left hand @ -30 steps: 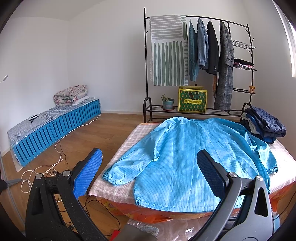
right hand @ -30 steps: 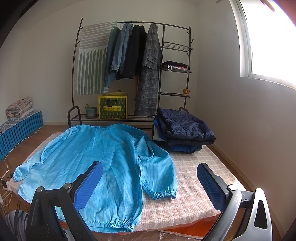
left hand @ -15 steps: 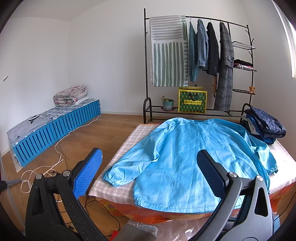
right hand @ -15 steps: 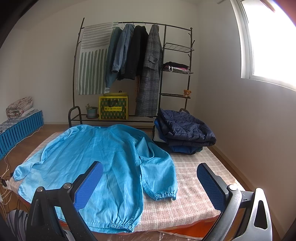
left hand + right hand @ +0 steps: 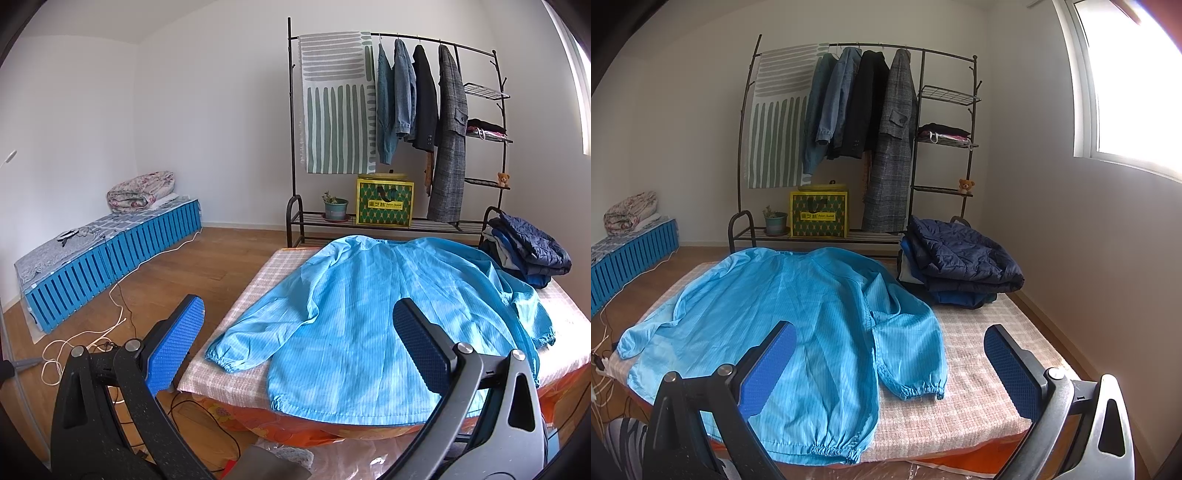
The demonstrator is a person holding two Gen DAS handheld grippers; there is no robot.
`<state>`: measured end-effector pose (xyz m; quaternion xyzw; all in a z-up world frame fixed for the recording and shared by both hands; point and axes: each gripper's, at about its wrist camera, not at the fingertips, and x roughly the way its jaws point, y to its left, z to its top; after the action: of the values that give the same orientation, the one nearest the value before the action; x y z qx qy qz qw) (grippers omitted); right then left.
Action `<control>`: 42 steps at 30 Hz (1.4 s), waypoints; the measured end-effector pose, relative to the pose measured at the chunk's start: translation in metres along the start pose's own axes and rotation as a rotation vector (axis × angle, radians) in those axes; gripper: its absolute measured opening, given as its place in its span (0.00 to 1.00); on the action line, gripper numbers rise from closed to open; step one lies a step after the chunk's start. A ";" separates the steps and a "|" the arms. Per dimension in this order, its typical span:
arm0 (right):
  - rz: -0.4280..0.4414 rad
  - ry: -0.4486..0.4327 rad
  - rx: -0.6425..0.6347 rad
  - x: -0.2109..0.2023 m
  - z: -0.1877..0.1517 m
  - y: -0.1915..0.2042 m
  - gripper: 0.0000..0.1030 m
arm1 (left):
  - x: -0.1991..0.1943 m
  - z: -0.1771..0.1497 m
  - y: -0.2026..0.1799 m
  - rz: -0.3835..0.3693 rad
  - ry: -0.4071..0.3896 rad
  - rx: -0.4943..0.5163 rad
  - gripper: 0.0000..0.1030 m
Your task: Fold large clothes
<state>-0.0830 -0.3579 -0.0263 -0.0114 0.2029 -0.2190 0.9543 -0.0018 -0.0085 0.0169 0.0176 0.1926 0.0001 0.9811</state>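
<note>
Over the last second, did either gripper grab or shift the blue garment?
No. Both the left gripper and right gripper stay open and clear of the blue garment, which lies spread as before. Only the cameras drifted slightly.

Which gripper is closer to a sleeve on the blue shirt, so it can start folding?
Probably the right gripper. Its open jaws frame the blue smock with the right sleeve cuff just ahead. The left gripper, also open, has its nearer cuff slightly farther off.
</note>
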 end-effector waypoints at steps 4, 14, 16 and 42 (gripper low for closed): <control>-0.001 0.000 0.000 0.000 -0.001 0.000 1.00 | 0.000 -0.001 0.000 0.000 -0.001 0.001 1.00; 0.007 -0.004 -0.004 0.006 0.003 0.003 1.00 | 0.007 0.013 0.002 0.020 0.011 0.004 1.00; 0.007 -0.006 -0.007 0.010 0.005 0.003 1.00 | 0.017 0.013 0.007 0.026 0.013 0.000 1.00; 0.188 -0.018 -0.023 0.099 0.076 0.079 0.95 | 0.283 -0.089 0.229 -0.107 0.503 -0.438 0.66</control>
<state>0.0615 -0.3332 -0.0030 -0.0052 0.1970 -0.1258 0.9723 0.2276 0.2252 -0.1646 -0.2042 0.4248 -0.0056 0.8819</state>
